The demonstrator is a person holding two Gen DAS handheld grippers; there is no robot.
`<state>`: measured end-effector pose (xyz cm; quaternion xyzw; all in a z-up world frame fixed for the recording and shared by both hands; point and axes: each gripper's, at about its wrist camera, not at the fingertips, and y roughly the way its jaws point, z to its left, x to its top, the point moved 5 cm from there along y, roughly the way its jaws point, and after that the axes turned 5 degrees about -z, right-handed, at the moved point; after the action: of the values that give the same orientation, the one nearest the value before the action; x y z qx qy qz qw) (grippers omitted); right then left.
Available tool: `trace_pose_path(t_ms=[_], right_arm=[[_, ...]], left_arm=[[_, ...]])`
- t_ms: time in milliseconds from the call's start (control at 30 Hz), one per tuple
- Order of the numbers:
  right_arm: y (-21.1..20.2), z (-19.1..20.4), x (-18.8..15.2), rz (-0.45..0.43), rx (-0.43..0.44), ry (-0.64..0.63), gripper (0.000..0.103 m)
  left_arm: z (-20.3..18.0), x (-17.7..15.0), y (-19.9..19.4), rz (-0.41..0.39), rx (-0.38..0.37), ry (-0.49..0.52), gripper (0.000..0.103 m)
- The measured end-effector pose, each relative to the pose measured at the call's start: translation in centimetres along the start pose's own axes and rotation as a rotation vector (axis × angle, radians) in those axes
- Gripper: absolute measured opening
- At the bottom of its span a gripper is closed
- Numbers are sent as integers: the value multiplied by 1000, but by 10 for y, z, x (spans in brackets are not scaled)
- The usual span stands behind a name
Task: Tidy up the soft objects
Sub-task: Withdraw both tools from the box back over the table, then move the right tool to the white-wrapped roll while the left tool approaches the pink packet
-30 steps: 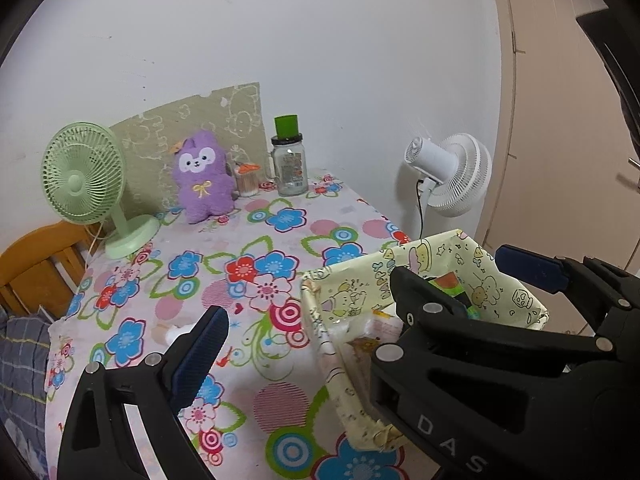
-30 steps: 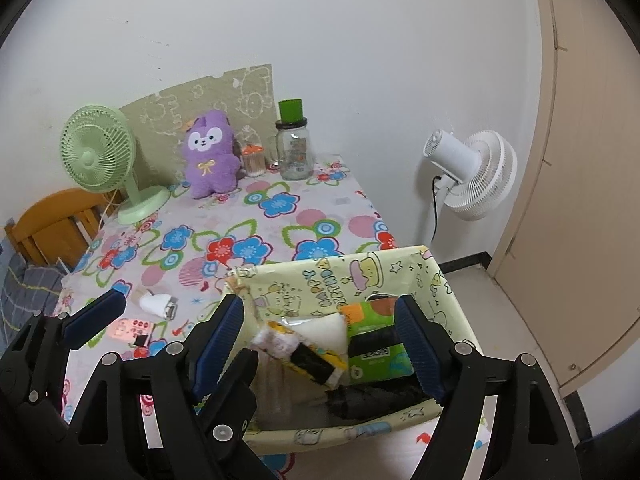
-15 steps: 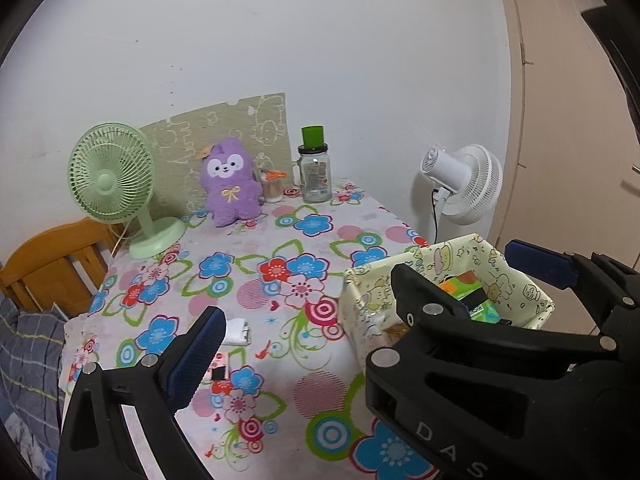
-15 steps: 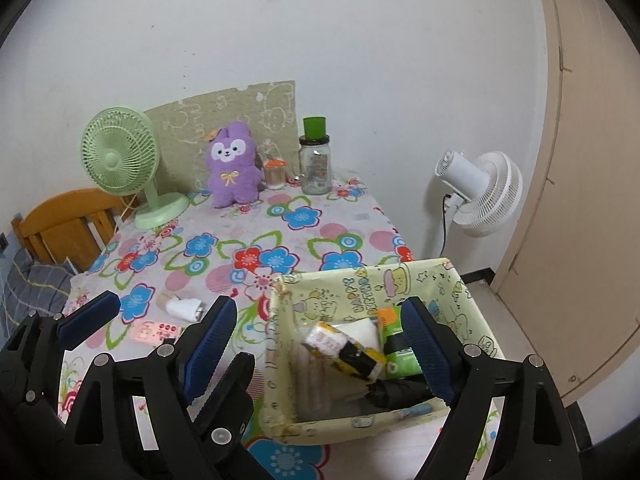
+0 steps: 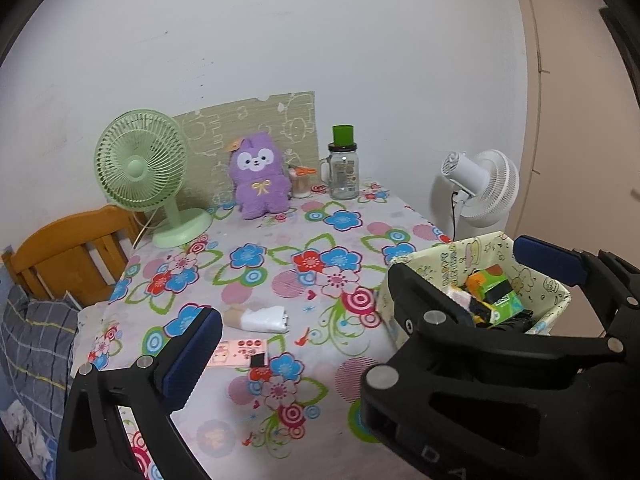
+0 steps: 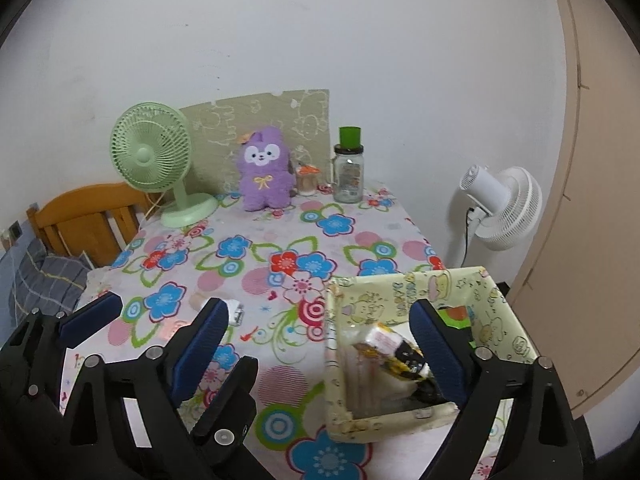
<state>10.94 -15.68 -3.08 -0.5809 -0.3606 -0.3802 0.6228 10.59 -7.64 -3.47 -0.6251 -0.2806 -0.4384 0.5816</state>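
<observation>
Two hand-held grippers hang over a floral-cloth table (image 6: pixel 280 236) w/ a fabric storage box (image 6: pixel 404 292) at its near right corner. Neither carries anything.

L to R: the left hand-held gripper (image 5: pixel 362 284) stands wide, jaws empty; the right hand-held gripper (image 6: pixel 318 338) is spread wide too, having just been opening, nothing pinched, its right pad over the box interior.

Step in hand, by the look of it: a drop-off into the box is done and both tools sit clear, between picks.

Next move, prob.: reach left-centre for the white rolled soft item (image 5: pixel 262 317) lying loose on the cloth, just beyond a pink card (image 5: pixel 240 354); needs a low approach and a gentle squeeze, since it looks squashy. The purple plush (image 6: pixel 265 170) at the far edge, upright against a patterned board, is the other candidate and a longer reach.

Count:
- fans 2: green desk fan (image 6: pixel 154 156) on the table, white floor fan (image 6: pixel 500 208) off its right side
- plush 1
- jars 2: small orange-lidded (image 6: pixel 307 180), tall green-capped (image 6: pixel 349 172)
- box 1, holding several packets; exact no. can't be told
- wooden chair (image 6: pixel 80 216) 1, far left
</observation>
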Motion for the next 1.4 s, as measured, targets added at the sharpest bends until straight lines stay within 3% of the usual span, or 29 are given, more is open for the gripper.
trace_pose_path(t_ms=[600,967,1400], right_arm=[[24,51,-9,-3,60,-35,100],[59,70,-24,64,91,13,100],[105,90,-39,123,129,-37,100]], left_arm=[[51,-19,11,35,31,-55,103],[77,-33,36,75,49,-71,103],[100,-56,80,169,53,-106,103]])
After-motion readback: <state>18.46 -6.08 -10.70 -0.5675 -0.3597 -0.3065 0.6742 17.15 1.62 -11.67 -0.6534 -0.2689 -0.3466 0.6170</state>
